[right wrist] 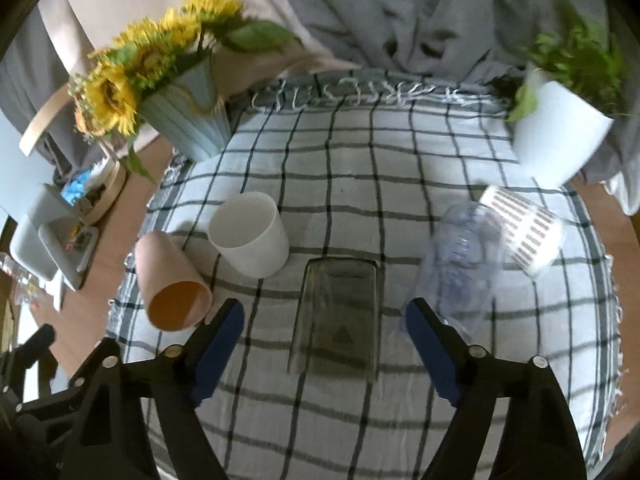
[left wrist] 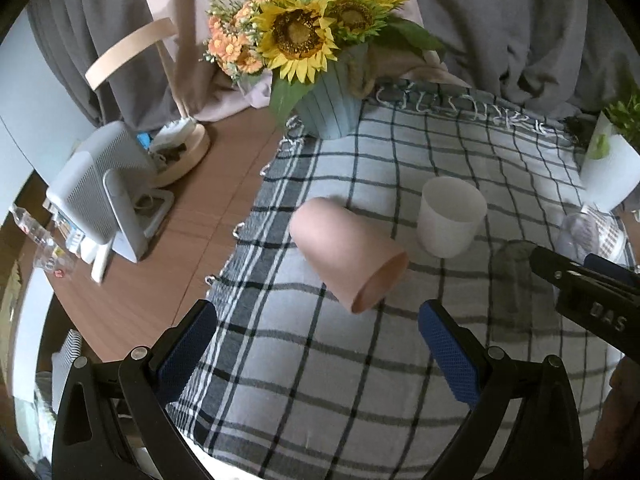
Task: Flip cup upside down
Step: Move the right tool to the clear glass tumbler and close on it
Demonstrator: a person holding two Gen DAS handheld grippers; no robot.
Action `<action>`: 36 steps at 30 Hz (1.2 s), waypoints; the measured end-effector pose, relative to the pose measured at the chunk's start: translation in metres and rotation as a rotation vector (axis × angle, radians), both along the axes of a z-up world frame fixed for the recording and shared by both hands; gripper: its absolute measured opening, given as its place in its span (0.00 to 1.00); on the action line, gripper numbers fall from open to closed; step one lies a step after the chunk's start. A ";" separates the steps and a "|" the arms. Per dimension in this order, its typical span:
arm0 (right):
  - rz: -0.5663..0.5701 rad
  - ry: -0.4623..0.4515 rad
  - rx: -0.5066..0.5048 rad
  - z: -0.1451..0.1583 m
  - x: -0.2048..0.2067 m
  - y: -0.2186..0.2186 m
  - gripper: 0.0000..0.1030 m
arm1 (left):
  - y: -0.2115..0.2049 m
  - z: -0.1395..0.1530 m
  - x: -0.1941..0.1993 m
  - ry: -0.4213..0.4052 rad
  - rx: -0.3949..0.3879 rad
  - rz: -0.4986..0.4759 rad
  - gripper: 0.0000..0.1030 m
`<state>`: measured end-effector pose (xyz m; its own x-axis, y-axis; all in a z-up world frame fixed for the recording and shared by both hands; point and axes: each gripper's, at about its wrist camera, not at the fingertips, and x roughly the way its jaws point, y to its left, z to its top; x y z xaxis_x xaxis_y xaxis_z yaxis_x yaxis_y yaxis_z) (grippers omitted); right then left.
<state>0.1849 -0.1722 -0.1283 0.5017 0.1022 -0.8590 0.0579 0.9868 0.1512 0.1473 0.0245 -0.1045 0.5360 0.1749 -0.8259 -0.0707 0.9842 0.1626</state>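
Note:
A pink cup lies on its side on the checked cloth, mouth toward me; it also shows in the right wrist view. A white cup stands upright beside it, also in the right wrist view. A smoky clear cup stands mouth down between the right fingers' line. A clear cup and a patterned white cup lie on their sides. My left gripper is open and empty, just short of the pink cup. My right gripper is open and empty, over the smoky cup.
A sunflower pot stands at the cloth's back left, a white plant pot at the back right. A grey device and a round wooden tray sit on the bare wooden table at left. Grey curtains hang behind.

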 end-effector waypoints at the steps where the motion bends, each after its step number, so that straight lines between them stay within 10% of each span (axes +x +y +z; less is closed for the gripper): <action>1: 0.004 0.004 0.000 -0.003 0.003 0.001 0.80 | -0.001 -0.002 0.002 -0.002 0.000 0.005 1.00; 36: 0.012 0.228 -0.207 -0.085 0.055 0.028 0.65 | 0.003 -0.040 0.032 0.068 0.013 0.018 1.00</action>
